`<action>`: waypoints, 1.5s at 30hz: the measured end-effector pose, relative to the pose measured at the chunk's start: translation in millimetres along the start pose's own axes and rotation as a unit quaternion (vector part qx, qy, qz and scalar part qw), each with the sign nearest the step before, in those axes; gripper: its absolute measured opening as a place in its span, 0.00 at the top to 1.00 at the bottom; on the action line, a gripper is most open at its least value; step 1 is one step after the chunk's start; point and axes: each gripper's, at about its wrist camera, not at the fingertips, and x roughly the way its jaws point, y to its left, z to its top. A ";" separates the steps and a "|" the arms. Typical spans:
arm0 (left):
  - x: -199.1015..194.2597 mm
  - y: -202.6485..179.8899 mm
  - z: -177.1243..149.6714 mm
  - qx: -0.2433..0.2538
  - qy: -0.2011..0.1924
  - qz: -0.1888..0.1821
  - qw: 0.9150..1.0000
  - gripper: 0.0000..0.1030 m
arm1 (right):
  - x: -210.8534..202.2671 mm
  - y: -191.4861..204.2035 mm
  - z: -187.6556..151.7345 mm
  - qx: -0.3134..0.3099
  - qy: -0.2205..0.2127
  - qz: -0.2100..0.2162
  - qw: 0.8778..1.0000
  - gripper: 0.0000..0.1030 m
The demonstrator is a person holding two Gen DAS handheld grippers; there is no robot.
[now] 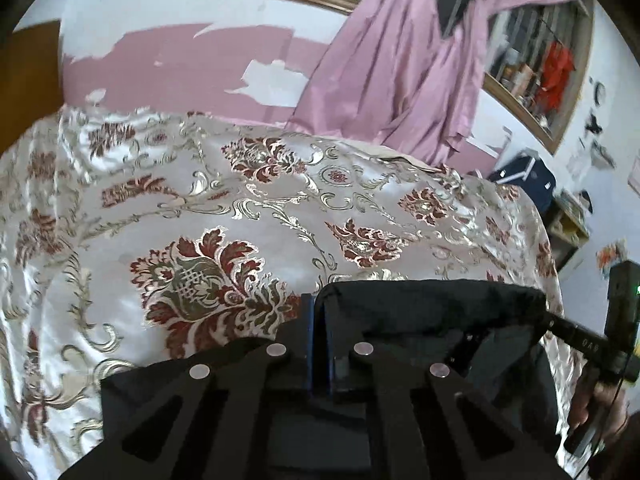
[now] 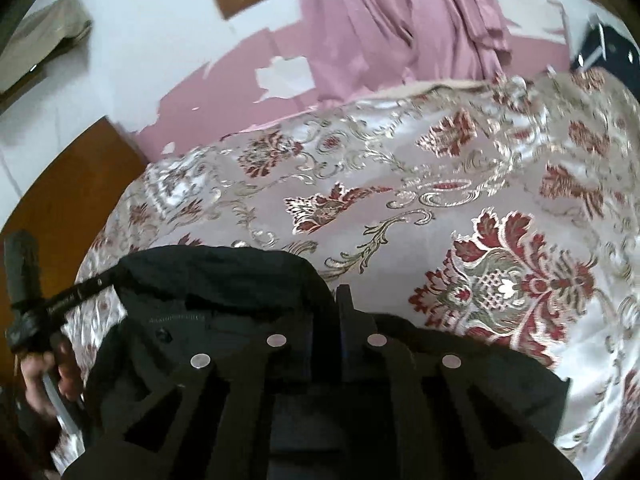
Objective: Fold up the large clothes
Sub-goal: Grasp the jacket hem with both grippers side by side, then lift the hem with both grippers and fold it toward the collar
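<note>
Here we have a black garment (image 1: 432, 312) lying at the near edge of a bed covered by a shiny white bedspread (image 1: 248, 200) with red and silver floral brocade. In the left wrist view our left gripper (image 1: 320, 344) has its blue-padded fingers drawn close together on the garment's left corner, the cloth pinched between them. In the right wrist view our right gripper (image 2: 340, 320) sits at the garment's right corner with its fingers nearly together; the dark fabric (image 2: 224, 280) bunches around them, though we cannot tell for sure that cloth is caught between them. The garment's upper edge is folded over into a rounded roll that runs between the two grippers. Each view catches the other gripper at its outer edge, held by a hand (image 1: 600, 408). Beyond the bed hangs a pink curtain (image 1: 400, 64) against a peeling pink and white wall (image 1: 180, 60)
</note>
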 end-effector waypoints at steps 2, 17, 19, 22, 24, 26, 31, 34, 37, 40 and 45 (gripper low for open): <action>-8.9 0.0 -5.2 0.012 0.005 -0.004 1.000 0.95 | -12.5 4.6 -6.7 -0.025 -0.008 0.003 1.000 0.93; 10.6 18.8 -77.5 0.031 0.117 -0.002 0.993 0.95 | -16.1 4.2 -71.3 -0.097 0.052 -0.007 0.994 0.95; 14.9 20.0 -86.5 0.031 0.120 -0.001 0.992 0.95 | -11.1 3.7 -81.0 -0.101 0.056 -0.011 0.993 0.95; 17.1 21.2 -94.7 0.028 0.115 -0.002 0.993 0.95 | -3.9 6.1 -95.4 -0.107 0.057 -0.020 0.992 0.95; 19.5 20.7 -98.4 0.029 0.115 -0.002 0.993 0.95 | -1.9 6.3 -100.1 -0.109 0.052 -0.023 0.992 0.95; 14.7 21.0 -96.9 0.028 0.107 -0.008 0.994 0.93 | -0.4 8.6 -104.1 -0.113 0.046 -0.030 0.992 0.95; -7.1 22.6 -79.0 0.022 0.086 -0.033 0.996 0.92 | -23.9 9.1 -93.8 -0.111 0.018 -0.016 0.994 0.89; -24.9 16.4 -64.6 0.044 0.047 -0.018 0.998 0.75 | -39.4 5.1 -81.7 -0.095 0.005 -0.006 0.995 0.79; -38.4 16.2 -45.2 0.044 0.002 -0.020 0.999 0.66 | -50.9 0.2 -67.6 -0.078 -0.006 0.008 0.997 0.79; -40.9 15.4 -19.0 0.014 -0.038 -0.029 0.999 0.60 | -57.2 -3.7 -54.0 -0.064 -0.016 0.020 0.998 0.79; -8.6 -4.1 24.5 -0.020 -0.026 -0.024 0.999 0.60 | -52.4 4.0 -40.7 -0.082 -0.014 0.019 0.996 0.79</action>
